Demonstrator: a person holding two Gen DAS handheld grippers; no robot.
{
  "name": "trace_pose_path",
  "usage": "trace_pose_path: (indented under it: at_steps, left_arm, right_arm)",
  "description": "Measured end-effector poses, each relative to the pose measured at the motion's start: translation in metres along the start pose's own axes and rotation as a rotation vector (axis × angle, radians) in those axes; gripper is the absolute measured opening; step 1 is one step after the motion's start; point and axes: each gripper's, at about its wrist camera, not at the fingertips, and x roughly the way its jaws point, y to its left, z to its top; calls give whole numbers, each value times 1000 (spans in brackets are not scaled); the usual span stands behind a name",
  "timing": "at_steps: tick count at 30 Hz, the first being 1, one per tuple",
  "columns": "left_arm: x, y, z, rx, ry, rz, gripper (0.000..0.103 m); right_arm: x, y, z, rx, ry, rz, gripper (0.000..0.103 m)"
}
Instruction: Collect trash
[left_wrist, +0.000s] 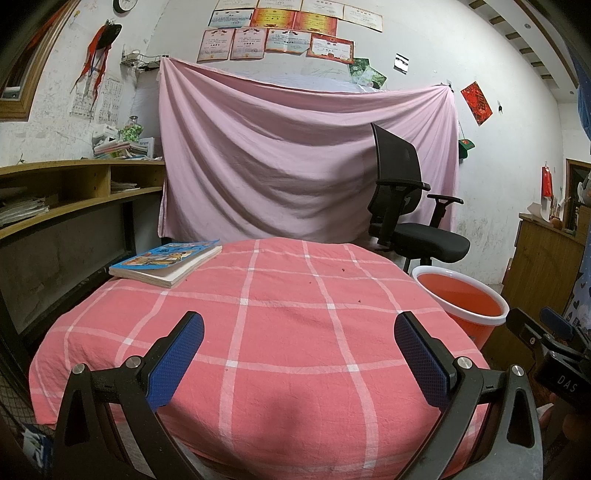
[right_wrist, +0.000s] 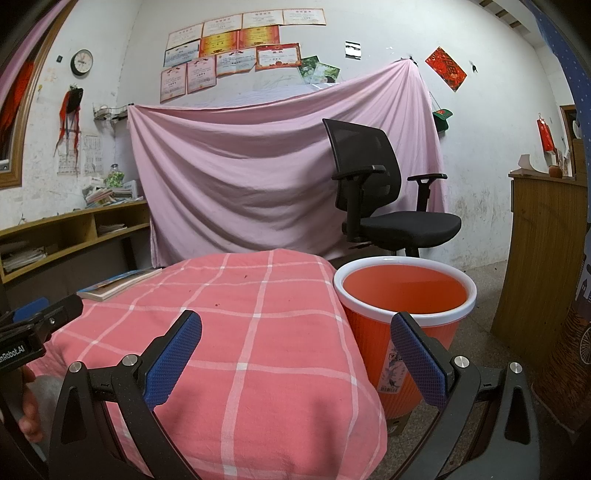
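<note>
Both claws (left_wrist: 299, 354) (right_wrist: 295, 354) apart, empty; bin (right_wrist: 404, 295) just right of table (left_wrist: 280, 314), nearer right claw; no trash seen.

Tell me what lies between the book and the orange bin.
Only bare pink checked cloth with a few tiny dark specks lies between the book and the bin, clearest in the left wrist view.

**Open jaws over a checked tabletop**

The left gripper (left_wrist: 299, 354) hangs above the tabletop covered in pink cloth with white checks (left_wrist: 280, 317), its blue-padded jaws spread wide with nothing between them. A colourful paperback book (left_wrist: 166, 263) lies flat at the far left corner. The round orange bin with a white rim (left_wrist: 461, 306) stands just beside the tabletop's right edge. The right gripper (left_wrist: 554, 339) shows at the right border.
</note>
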Motion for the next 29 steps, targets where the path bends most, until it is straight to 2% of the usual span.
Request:
trace_pose_path:
  at_steps: [29]
  left_arm:
    - [1, 1, 1, 18, -3, 24, 101]
  right_arm:
    - [-1, -1, 1, 0, 3, 0, 103]
